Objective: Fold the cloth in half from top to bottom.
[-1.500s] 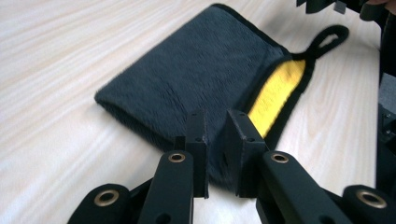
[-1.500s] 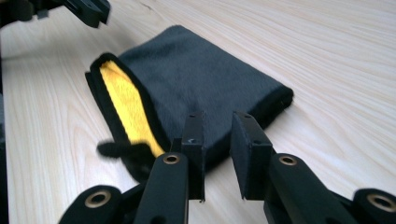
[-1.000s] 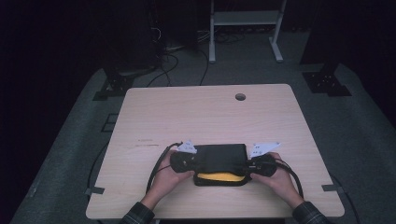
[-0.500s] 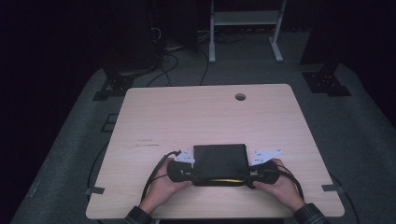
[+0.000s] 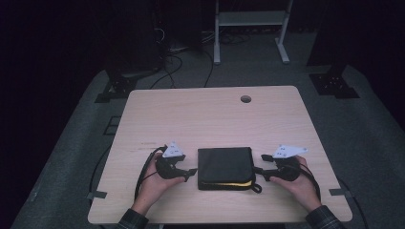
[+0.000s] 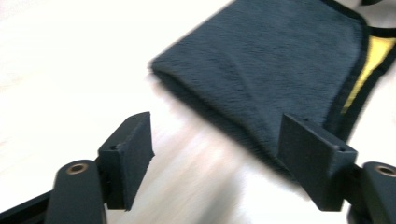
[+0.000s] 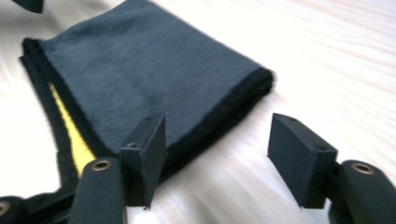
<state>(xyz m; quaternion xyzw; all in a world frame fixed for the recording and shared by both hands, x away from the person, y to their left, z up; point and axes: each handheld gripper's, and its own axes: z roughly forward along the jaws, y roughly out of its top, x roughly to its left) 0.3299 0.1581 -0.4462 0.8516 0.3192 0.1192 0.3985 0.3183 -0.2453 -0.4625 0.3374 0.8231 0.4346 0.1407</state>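
Note:
A folded dark grey cloth (image 5: 225, 167) with a yellow inner layer showing at its near edge lies flat near the front of the wooden table (image 5: 210, 114). My left gripper (image 5: 191, 172) sits just off the cloth's left side; its jaws have just been opening and stand open with nothing between them. In the left gripper view the cloth (image 6: 280, 65) lies ahead of the left gripper (image 6: 217, 149). My right gripper (image 5: 260, 167) rests off the cloth's right side, jaws just opened, empty. The right gripper view shows the cloth (image 7: 140, 79) beyond the right gripper (image 7: 217, 149).
A round cable hole (image 5: 245, 98) sits near the table's far right. Behind the table stand a white metal frame (image 5: 250, 21), dark equipment stands (image 5: 334, 81) and cables on the grey floor. Tape tabs mark the table's front corners.
Both grippers let go of the cloth's sides and drew apart, left one leftward, right one rightward. The cloth now lies folded flat, its yellow layer mostly covered.

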